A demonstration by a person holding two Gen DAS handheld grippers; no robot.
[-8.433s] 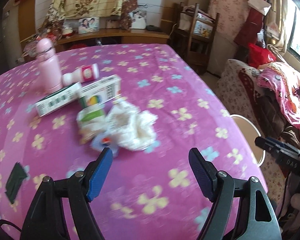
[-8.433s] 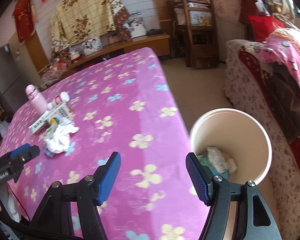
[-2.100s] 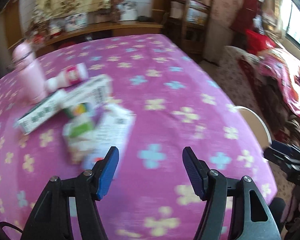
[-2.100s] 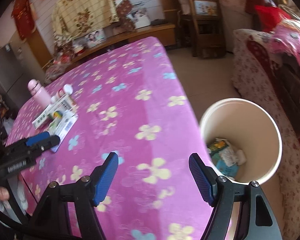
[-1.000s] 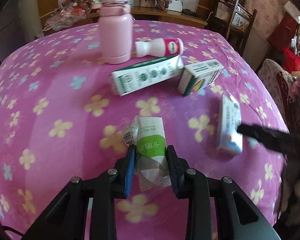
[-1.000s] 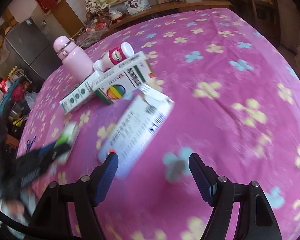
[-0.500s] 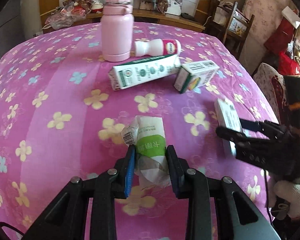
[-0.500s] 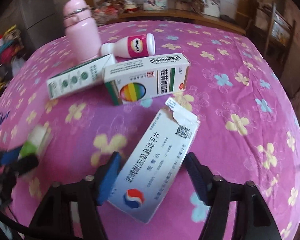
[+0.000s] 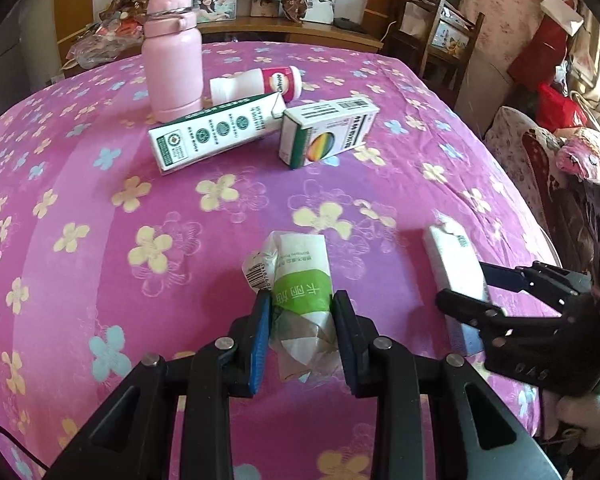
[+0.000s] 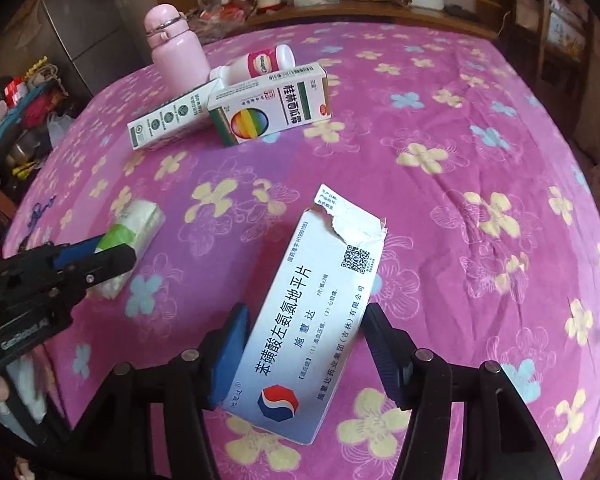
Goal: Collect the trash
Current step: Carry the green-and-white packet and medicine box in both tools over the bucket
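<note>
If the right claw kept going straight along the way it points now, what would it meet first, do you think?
Its jaws have been closing, and the torn white box already lies between them. The right claw would most likely press that box into the tablecloth beneath.

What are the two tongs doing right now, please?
Left tongs: closed on the green-and-white packet.
Right tongs: just been closing around the torn white box, pads touching it.

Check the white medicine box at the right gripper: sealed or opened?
Opened: the white medicine box has its far end flap torn ragged. Whether anything remains inside cannot be told.
</note>
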